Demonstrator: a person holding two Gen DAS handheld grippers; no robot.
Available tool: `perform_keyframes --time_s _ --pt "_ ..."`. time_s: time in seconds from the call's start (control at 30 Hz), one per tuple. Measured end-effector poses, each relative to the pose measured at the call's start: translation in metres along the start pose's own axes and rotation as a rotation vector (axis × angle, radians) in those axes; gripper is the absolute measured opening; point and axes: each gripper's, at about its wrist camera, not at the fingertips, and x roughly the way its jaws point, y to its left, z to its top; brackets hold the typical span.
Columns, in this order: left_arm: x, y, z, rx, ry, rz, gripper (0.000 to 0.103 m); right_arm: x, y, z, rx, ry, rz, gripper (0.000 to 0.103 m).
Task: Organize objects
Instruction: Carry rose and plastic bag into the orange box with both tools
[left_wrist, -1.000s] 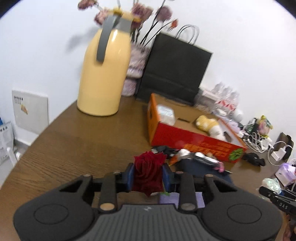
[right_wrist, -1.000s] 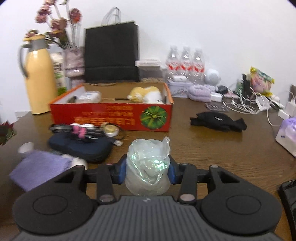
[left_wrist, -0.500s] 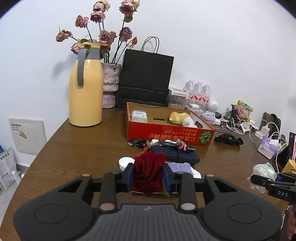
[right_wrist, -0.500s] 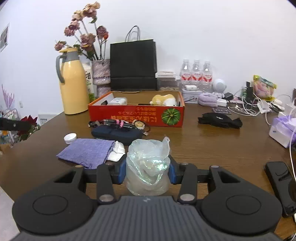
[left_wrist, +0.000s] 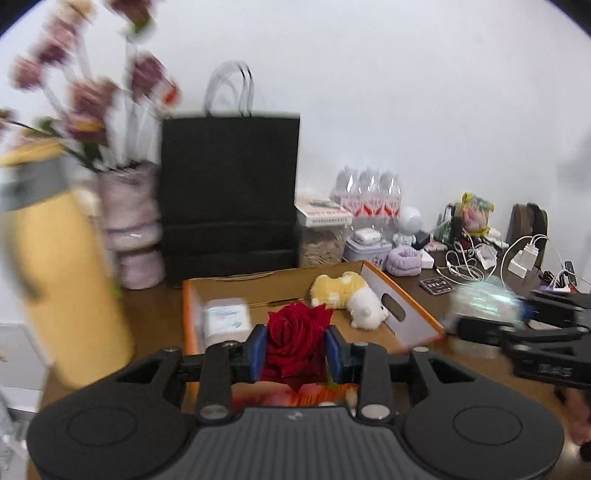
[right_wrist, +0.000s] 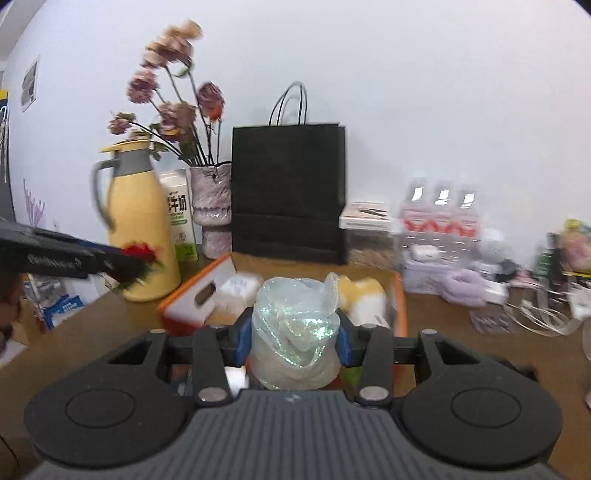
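**Both grippers loaded, over the orange box**

Room: plain white wall behind, brown wooden table (right_wrist: 92, 332) w/ lots of clutter along the back edge. Left wrist view is motion-blurred on its left side, so detail there is soft.

Left gripper (left_wrist: 294, 347): blue pads clamped on a red rose (left_wrist: 295, 332), bloom upright between them. It sits over the near end of the orange cardboard box (left_wrist: 406, 306). Also seen from the right wrist view, at far left, w/ the rose (right_wrist: 140, 251) at its tip, in front of the yellow thermos jug (right_wrist: 140, 229).

Right gripper (right_wrist: 293, 338): fingers closed on a crumpled clear plastic bag (right_wrist: 295, 328) (iridescent sheen, contents can't be made out). Held above the box's near edge (right_wrist: 184, 314).

In the box: a yellow-and-white plush toy (left_wrist: 351, 295) lying on its side, and a small white packet (left_wrist: 225, 319) toward the left wall.

Back of table, l to r: jug, milk carton (right_wrist: 181, 221), pinkish vase (right_wrist: 214, 206) w/ dried roses (right_wrist: 173, 110), black paper bag (right_wrist: 288, 192) standing upright vs. the wall, three water bottles (right_wrist: 439, 210), a purple cloth roll (left_wrist: 404, 260), then a tangle of white chargers & cables (left_wrist: 491, 258) at far right.
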Motion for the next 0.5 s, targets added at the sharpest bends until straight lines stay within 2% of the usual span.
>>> perform_keyframes --time_s 0.1,0.23,0.4,0.47,0.5 --pt "0.072 0.004 0.029 -0.003 0.067 0.037 0.032 0.084 -0.020 0.032 0.103 0.110 0.039 0.044" --pt "0.161 0.017 0.042 -0.022 0.161 0.075 0.032 0.181 -0.042 0.040 0.165 0.247 -0.001 0.044" --pt "0.226 0.038 0.034 -0.054 0.258 0.128 0.032 0.246 -0.059 0.028 0.257 0.322 -0.026 0.045" --pt "0.236 0.046 0.034 -0.080 0.251 0.133 0.037 0.258 -0.061 0.027 0.269 0.314 -0.040 0.047" --pt "0.237 0.050 0.035 -0.095 0.243 0.132 0.038 0.261 -0.065 0.027 0.285 0.307 -0.045 0.054"
